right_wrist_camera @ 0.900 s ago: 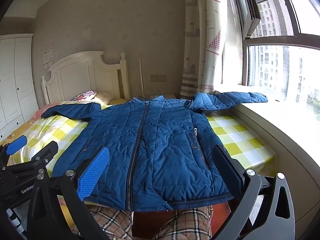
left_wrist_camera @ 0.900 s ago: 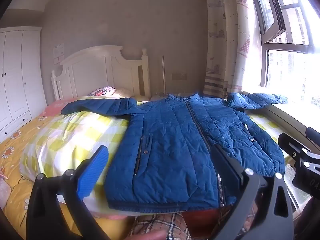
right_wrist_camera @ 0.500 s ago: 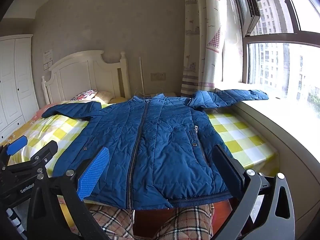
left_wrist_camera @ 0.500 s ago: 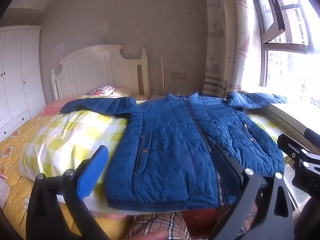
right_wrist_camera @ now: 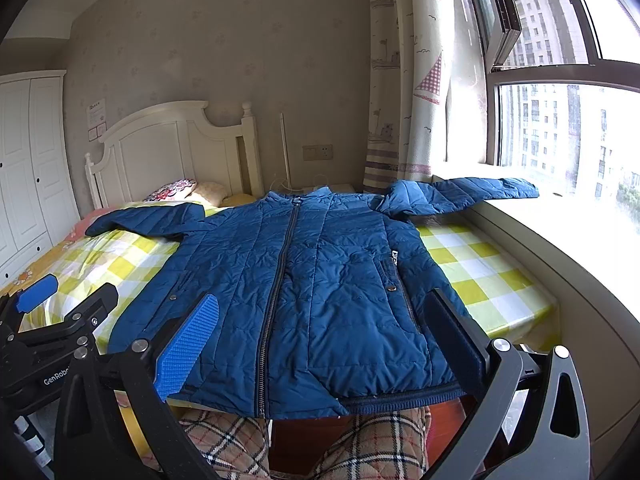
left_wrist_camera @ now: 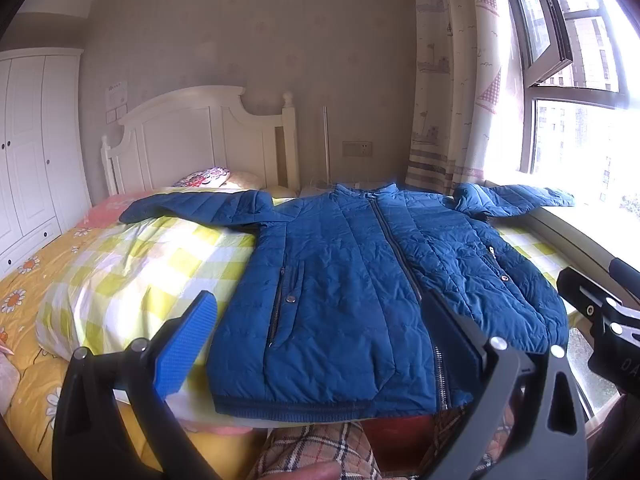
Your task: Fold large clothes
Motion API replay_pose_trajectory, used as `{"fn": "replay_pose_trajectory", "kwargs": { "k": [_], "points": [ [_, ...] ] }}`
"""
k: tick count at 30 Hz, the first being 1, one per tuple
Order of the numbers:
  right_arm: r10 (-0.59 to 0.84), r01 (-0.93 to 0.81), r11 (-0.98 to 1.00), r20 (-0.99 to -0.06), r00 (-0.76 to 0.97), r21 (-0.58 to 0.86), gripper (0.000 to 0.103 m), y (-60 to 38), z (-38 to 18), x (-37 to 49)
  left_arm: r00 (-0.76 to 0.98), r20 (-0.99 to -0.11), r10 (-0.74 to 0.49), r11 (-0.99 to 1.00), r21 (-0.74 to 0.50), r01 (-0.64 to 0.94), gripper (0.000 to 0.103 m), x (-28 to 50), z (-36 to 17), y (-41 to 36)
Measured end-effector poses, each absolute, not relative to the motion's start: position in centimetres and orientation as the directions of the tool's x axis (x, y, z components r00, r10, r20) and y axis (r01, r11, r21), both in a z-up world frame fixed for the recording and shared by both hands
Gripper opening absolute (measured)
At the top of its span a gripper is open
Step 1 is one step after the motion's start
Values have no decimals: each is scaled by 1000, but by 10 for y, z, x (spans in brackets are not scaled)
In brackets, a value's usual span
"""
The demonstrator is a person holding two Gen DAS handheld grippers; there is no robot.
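A blue quilted jacket (left_wrist_camera: 352, 280) (right_wrist_camera: 304, 280) lies flat and zipped on the bed, front up, hem toward me. One sleeve stretches left over the checked cover, the other (right_wrist_camera: 460, 192) reaches right onto the window sill. My left gripper (left_wrist_camera: 320, 340) hovers open above the hem's left half, nothing between its fingers. My right gripper (right_wrist_camera: 324, 344) is open too, short of the hem near the zip. The left gripper (right_wrist_camera: 56, 320) also shows at the left edge of the right wrist view, the right gripper (left_wrist_camera: 600, 312) at the right edge of the left wrist view.
A yellow-green checked cover (left_wrist_camera: 152, 264) tops the bed, with a white headboard (left_wrist_camera: 192, 140) and pillows behind. A wide window sill (right_wrist_camera: 560, 232) runs along the right, a white wardrobe (left_wrist_camera: 28, 152) stands left. A person's plaid-trousered legs (right_wrist_camera: 360, 444) are below the hem.
Both views have shifted very slightly; the jacket lies as before and both grippers stay open.
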State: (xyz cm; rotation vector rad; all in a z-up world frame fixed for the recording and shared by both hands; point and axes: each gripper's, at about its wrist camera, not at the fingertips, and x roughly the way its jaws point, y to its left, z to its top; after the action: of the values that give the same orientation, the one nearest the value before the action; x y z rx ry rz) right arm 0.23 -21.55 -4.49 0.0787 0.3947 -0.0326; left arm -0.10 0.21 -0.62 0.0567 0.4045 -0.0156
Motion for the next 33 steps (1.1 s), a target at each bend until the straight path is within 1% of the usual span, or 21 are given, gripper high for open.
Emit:
{"fn": "replay_pose_trajectory", "kwargs": {
  "k": [33],
  "points": [
    [1,41,995,-404,915,94,98,-216,-51,3,916,-401,-5,998,50,27,101,-1,-6,3]
  ]
}}
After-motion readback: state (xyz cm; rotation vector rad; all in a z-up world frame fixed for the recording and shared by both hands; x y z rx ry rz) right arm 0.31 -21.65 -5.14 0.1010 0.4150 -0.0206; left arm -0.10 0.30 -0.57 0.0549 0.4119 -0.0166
